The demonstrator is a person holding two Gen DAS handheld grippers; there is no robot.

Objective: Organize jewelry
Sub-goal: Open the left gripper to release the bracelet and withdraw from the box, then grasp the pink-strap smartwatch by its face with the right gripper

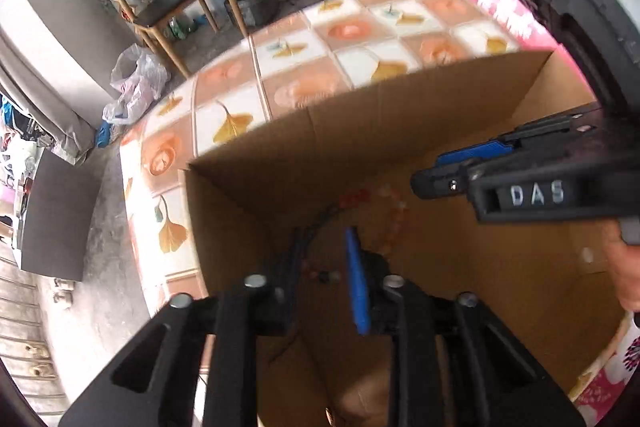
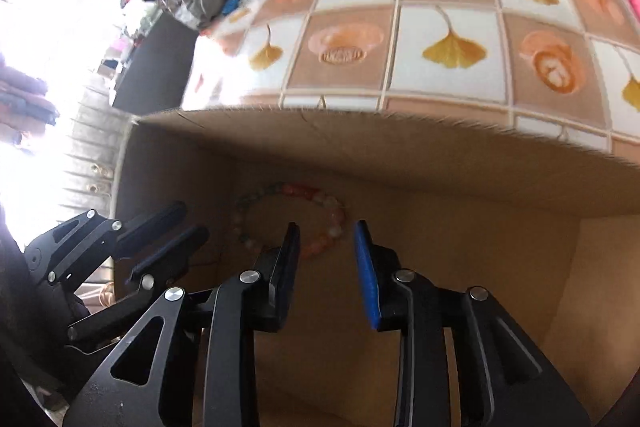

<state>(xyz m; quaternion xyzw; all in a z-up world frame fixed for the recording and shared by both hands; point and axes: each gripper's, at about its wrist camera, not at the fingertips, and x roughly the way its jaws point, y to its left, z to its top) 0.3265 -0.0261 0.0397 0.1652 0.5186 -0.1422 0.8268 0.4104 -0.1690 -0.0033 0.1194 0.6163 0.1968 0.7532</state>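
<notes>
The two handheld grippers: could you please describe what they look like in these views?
Both are matte black linkage frames with silver rivets. The left gripper and right gripper each carry flat jaws faced with blue pads. In the left wrist view, the right gripper's body shows white letters "DAS" and a green light.

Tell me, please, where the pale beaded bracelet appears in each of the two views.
Left wrist view: beaded bracelet on the box floor, centre, blurred, just beyond the blue pad.
Right wrist view: beaded bracelet on the box floor, centre, partly behind the pads.
Shared landmark: cardboard box far wall.
</notes>
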